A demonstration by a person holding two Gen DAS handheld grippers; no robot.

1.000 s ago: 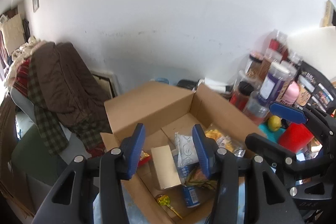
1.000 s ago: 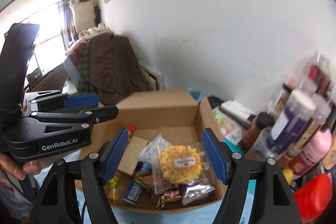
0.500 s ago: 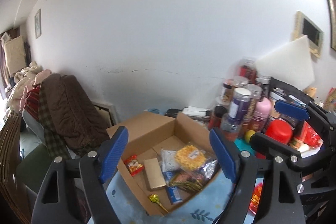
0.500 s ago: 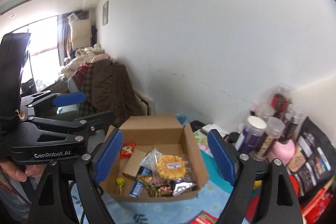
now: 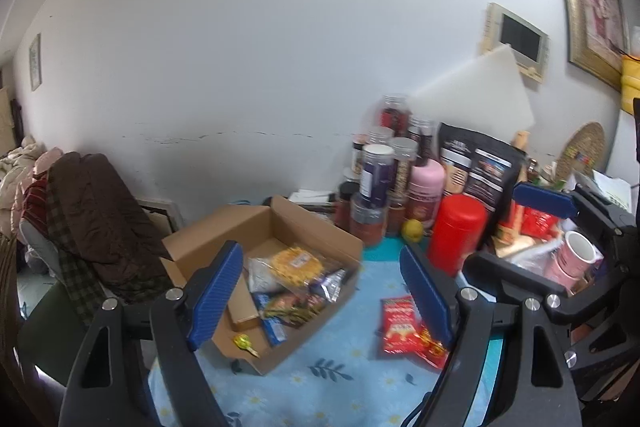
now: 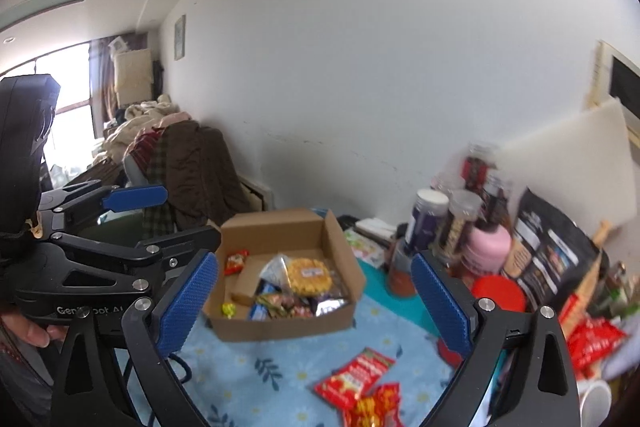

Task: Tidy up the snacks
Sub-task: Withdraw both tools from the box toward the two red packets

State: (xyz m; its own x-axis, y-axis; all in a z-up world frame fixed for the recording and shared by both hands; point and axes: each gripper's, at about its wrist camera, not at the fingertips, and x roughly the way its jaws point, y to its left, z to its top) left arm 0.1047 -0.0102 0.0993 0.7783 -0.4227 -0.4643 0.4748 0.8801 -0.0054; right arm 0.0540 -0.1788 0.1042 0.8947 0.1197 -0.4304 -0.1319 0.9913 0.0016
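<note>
Right wrist view | right claw (image 6: 314, 303) spread wide, jaws just opened, nothing between | left claw (image 5: 322, 297) spread, empty | red snack packets (image 6: 354, 373) lie loose on cloth below right claw, nearer it | box (image 6: 280, 325) beyond, holding snacks

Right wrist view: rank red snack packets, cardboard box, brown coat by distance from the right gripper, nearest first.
1. red snack packets, on the blue cloth just below the right gripper.
2. cardboard box, mid-table, ahead.
3. brown coat, far left by the wall.
</note>
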